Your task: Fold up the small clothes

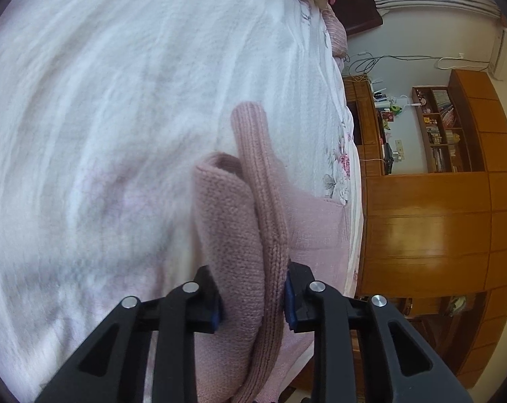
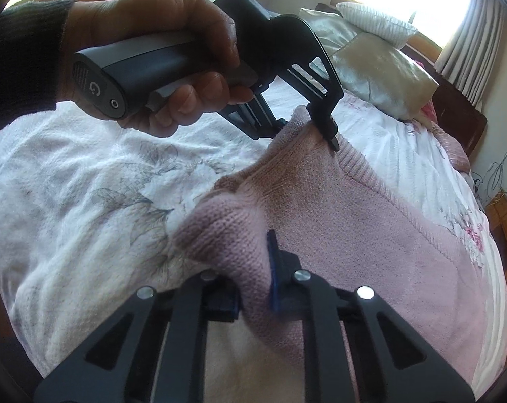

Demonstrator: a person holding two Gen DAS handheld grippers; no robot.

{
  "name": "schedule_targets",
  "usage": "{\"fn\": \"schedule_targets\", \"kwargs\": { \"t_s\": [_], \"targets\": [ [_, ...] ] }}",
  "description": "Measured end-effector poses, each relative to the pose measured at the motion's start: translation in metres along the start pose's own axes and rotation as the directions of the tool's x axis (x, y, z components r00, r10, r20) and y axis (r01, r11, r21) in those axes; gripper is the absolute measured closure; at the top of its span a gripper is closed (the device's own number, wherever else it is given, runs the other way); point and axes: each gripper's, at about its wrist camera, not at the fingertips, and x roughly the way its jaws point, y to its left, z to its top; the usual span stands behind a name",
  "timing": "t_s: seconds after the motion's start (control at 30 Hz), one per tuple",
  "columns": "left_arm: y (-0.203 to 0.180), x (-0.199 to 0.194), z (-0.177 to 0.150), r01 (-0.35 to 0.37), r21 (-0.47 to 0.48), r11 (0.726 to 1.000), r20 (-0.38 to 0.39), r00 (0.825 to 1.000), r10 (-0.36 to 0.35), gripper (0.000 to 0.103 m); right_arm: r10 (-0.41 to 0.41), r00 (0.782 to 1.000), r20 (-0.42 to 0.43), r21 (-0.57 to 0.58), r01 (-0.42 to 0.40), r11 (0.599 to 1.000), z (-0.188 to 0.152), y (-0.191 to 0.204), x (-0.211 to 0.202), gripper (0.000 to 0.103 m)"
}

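pink knit fills the space between the right gripper's (image 2: 255, 282) jaws, which are pinching a bunched fold of the pink sweater (image 2: 371, 235) right at the bottom of its own view. the left gripper (image 1: 253, 299) likewise clamps a thick wad of the same sweater (image 1: 233, 241), with a ribbed edge (image 1: 270, 208) running up past its right finger. further out in the right view, a hand (image 2: 172, 60) in a dark sleeve (image 2: 21, 53) grips the left gripper's handle, its tips (image 2: 307, 127) biting the sweater's ribbed hem. the garment is lifted at both pinched spots and drapes down onto the white floral bedspread (image 2: 85, 181). beyond lie pillows (image 2: 381, 74), then curtained windows (image 2: 468, 23); wooden cabinets (image 1: 428, 228) stand past the bed's edge.
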Motion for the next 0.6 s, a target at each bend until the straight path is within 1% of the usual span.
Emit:
{"fn": "schedule_targets", "kwargs": {
  "t_s": [0.13,0.3,0.5,0.6],
  "targets": [
    [-0.032,-0.005,-0.001,-0.008,0.034,0.999,0.007,1.000,0.008,0.076,-0.006,0.999,0.041,0.064,0.004,0.998,0.006,-0.013,-0.019,0.092],
    [-0.077,-0.011,-0.004,-0.026,0.059,0.998,0.023,0.999,0.024,0.076,-0.003,0.996,0.092,0.159,-0.012,0.987,0.013,-0.040,-0.045,0.092],
    [-0.132,-0.006,-0.009,-0.061,0.093,0.994,0.039,0.998,0.058,0.076,-0.015,0.988,0.154,0.267,-0.027,0.963,0.010,-0.074,-0.080,0.092],
    [-0.157,-0.001,-0.014,-0.092,0.098,0.991,0.043,0.995,0.088,0.076,-0.021,0.984,0.179,0.323,-0.039,0.946,0.005,-0.095,-0.094,0.092]
  ]
}}
